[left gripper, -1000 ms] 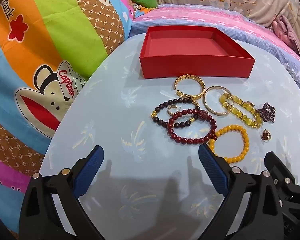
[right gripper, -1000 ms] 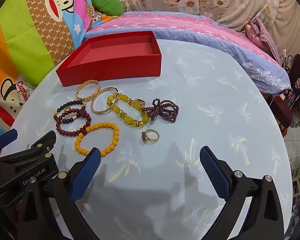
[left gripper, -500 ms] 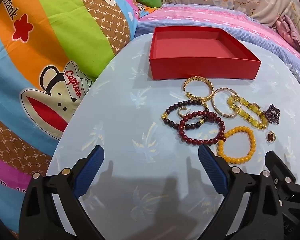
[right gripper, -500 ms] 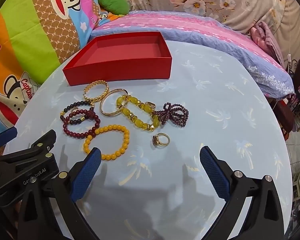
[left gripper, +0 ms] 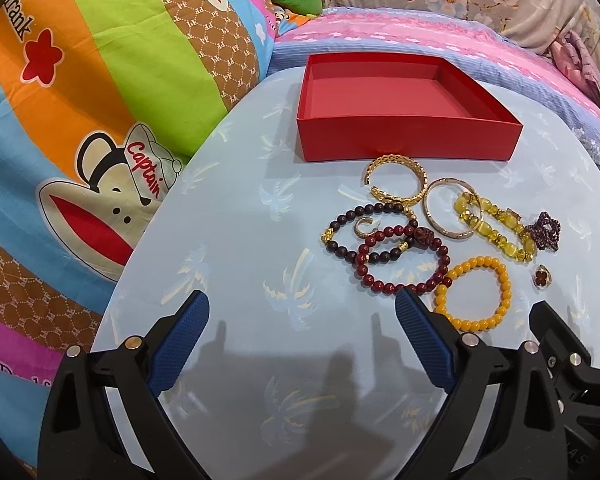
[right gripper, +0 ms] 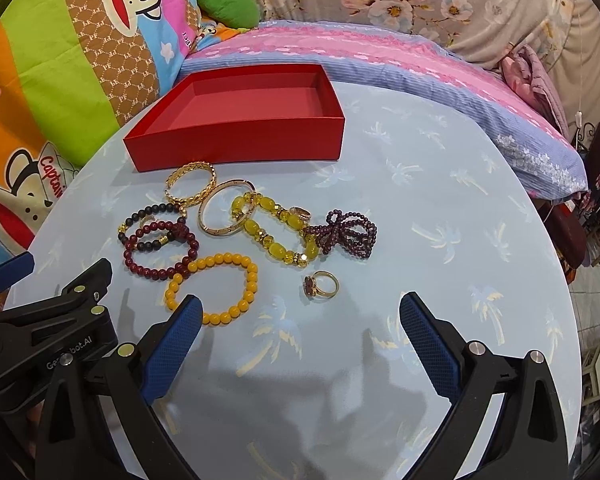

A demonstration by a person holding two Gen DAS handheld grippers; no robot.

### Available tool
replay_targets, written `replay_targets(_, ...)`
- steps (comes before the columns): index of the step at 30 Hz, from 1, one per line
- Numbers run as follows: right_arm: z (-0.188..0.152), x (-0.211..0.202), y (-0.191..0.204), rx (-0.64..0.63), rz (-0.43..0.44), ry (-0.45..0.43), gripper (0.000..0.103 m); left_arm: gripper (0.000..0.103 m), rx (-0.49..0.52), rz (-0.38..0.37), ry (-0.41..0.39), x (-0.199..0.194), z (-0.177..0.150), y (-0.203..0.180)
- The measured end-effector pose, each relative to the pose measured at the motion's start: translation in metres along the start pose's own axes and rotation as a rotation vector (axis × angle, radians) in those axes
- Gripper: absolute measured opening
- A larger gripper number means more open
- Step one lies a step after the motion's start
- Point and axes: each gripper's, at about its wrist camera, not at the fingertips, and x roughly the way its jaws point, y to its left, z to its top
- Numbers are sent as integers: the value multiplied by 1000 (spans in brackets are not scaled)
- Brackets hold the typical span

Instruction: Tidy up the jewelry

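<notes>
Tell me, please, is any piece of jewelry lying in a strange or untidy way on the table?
Yes. The dark red bead bracelet lies tangled over the black bead bracelet, and the yellow stone bracelet overlaps the plain gold bangle. The red box is empty. Nothing looks broken or spilled.

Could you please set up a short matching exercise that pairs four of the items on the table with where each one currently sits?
Things:
1. red box
2. orange bead bracelet
3. gold ring
4. purple bead bracelet

Places:
A. lying alone on the cloth, touching no other jewelry
B. farthest right of the jewelry in the right wrist view
C. behind all the jewelry, nothing visible inside
D. nearest the right gripper's left finger, touching the dark red bead bracelet

Pairs: 1-C, 2-D, 3-A, 4-B
</notes>
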Motion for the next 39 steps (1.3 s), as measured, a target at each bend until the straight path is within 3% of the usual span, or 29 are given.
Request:
replay_targets(9,5,9,-2,11,11,32,96,90,27,9,-3,5,6,-7)
replay_targets(23,8,-1,-1,20,-20,0,96,90,-12,-37,8,2,11,-1)
replay_targets(39,12,-8,-1,32,-13,-27,96,90,-13,-21,-30,-8,19,1)
